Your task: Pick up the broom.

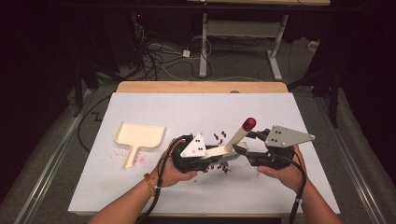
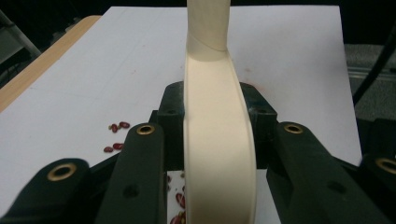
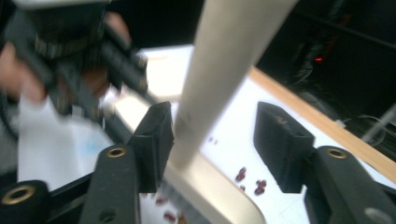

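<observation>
A: Where is the cream plastic hand brush with the dark red tip [image 1: 236, 138]?

B: It sits near the middle of the white tabletop [image 1: 280, 186], between the two hands. Its long handle leans up and away from the person, and the red tip is the highest part.

A: What is the left hand-held gripper [image 1: 205, 161] doing?

B: Its two black jaws are squeezed onto the flat cream head of the brush, one on each side. In the left gripper view the cream head [image 2: 217, 154] stands right between the jaws and touches both. The handle goes up out of the top of that view.

A: And the right hand-held gripper [image 1: 240, 150]?

B: Its jaws are apart. In the right gripper view the cream handle [image 3: 219, 74] stands between them. It is just beside the left jaw, maybe touching it. There is a wide gap to the right jaw.

A: What are the little dark things?

B: They are small dark red beans [image 1: 219, 136]. Some lie on the tabletop just behind the brush, and more lie under and in front of its head, close to the left hand-held gripper. The left gripper view shows a few beans [image 2: 117, 127] to the left of the jaws.

A: Anything else?

B: A cream plastic dustpan [image 1: 137, 136] lies flat, well to the left of the left hand. Its short handle points toward the person. Faint red specks [image 1: 122, 151] lie beside it.
</observation>
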The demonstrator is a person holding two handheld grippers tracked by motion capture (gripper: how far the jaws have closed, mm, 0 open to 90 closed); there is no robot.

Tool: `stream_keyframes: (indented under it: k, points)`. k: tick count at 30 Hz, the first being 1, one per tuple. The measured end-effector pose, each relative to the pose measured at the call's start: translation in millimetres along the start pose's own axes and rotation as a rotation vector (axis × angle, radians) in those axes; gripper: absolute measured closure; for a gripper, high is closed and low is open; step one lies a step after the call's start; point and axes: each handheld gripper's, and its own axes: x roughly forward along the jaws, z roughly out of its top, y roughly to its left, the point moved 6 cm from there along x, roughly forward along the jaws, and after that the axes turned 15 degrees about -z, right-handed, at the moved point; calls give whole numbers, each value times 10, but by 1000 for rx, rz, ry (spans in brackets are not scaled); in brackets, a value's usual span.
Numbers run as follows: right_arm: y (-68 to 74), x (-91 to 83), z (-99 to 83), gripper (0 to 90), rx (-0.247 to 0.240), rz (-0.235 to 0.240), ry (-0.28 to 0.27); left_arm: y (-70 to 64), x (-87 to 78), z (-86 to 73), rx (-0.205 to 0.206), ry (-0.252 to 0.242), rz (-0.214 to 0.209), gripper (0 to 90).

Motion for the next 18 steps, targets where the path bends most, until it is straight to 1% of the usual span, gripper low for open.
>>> stream_keyframes:
  k: [1, 4, 5, 6, 7, 8, 9, 10, 11, 12, 13, 14, 15, 16, 17, 18]
  points:
    - [16, 23, -34, 424, -22, 26, 16, -9, -21, -22, 0, 5, -7, 658]
    - [96, 133, -155, 402, -83, 103, 72, -50, -65, -90, 4, 10, -54, 658]
    - [132, 178, -203, 402, -99, 130, 92, -77, -73, -132, 6, 12, -83, 658]
    - [167, 228, -256, 401, -117, 161, 113, -77, -73, -132, 6, 12, -83, 658]
    - [211, 274, -310, 401, -133, 198, 135, -85, -74, -148, 3, 11, -95, 658]
    - [256, 321, -364, 401, -153, 224, 158, -105, -74, -164, 5, 5, -133, 658]
    - [295, 366, -417, 409, -178, 244, 178, -117, -74, -163, 11, 2, -145, 658]
    - [333, 403, -465, 452, -197, 267, 196, -124, -72, -160, 13, -2, -151, 658]
    - [365, 425, -506, 503, -211, 289, 210, -132, -70, -159, 15, -4, -167, 657]
    - [382, 450, -526, 517, -225, 305, 202, -134, -67, -167, 15, -3, -180, 657]
    - [382, 450, -526, 517, -225, 305, 202, -134, -67, -167, 15, -3, -180, 656]
    - [393, 454, -533, 537, -218, 334, 192, -131, -68, -176, 11, -7, -191, 656]
    - [407, 434, -542, 588, -222, 373, 198, -125, -69, -191, 13, -7, -213, 650]
    - [423, 423, -539, 627, -228, 394, 191, -125, -69, -191, 13, -7, -213, 628]
    - [438, 410, -532, 635, -228, 402, 186, -109, -72, -189, 11, -22, -185, 602]
    - [444, 401, -523, 643, -219, 391, 191, -107, -74, -188, 15, -22, -184, 589]
